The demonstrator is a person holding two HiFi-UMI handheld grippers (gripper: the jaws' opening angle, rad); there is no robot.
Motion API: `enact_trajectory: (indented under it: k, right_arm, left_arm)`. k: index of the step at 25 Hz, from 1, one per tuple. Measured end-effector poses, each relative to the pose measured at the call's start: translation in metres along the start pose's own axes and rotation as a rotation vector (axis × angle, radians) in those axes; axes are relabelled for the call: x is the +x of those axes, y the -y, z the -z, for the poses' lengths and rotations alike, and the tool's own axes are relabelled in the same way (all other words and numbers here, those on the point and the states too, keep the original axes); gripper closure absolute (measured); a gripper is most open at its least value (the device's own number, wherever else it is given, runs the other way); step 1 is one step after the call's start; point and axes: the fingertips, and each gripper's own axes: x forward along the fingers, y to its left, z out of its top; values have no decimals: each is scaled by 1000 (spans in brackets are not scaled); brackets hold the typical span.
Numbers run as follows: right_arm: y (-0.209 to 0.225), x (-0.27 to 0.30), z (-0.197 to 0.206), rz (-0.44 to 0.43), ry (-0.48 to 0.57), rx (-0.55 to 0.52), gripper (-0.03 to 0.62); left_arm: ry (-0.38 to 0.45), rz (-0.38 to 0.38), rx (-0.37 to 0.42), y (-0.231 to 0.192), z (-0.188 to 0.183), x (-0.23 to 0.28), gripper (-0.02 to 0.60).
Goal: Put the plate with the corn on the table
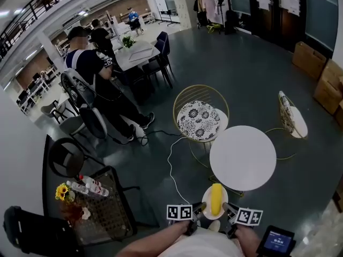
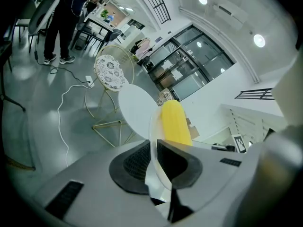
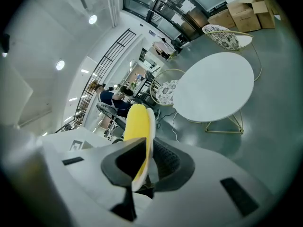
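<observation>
**Head view.** I carry the plate (image 1: 214, 210) low in the frame. The left gripper (image 1: 199, 206) takes its rim at 9 o'clock and the right gripper (image 1: 229, 208) takes it at 3 o'clock. The corn (image 1: 216, 197) lies on the plate with its long axis running 6 to 12 o'clock, one end toward me and the other pointing away. The round white table (image 1: 243, 157) stands at about 1 o'clock from the plate, and its top is bare. The plate looks to be short of the table's near edge and over the floor. I judge the carry to be under way, with the approach, the set-down and the release left to do.

**Left gripper view.** The jaws of the left gripper (image 2: 156, 162) are clamped on the plate (image 2: 152, 131), which shows edge-on between the pads. The corn (image 2: 174, 124) stretches away from the jaws toward 12 o'clock. The table (image 2: 137, 110) lies beyond it at 11 o'clock.

**Right gripper view.** The right gripper (image 3: 147, 162) is likewise closed on the plate (image 3: 151, 126) at its rim. The corn (image 3: 136, 126) runs along the plate toward 12 o'clock. The table (image 3: 215, 89) sits at 2 o'clock, well apart.
</observation>
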Motion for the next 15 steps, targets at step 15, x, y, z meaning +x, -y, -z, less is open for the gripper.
enact_trajectory:
  k: [15]
  right_arm:
    - [8,33,-42,11,30,16,539]
  left_arm:
    - [-34,14,35,-12,-53,26,535]
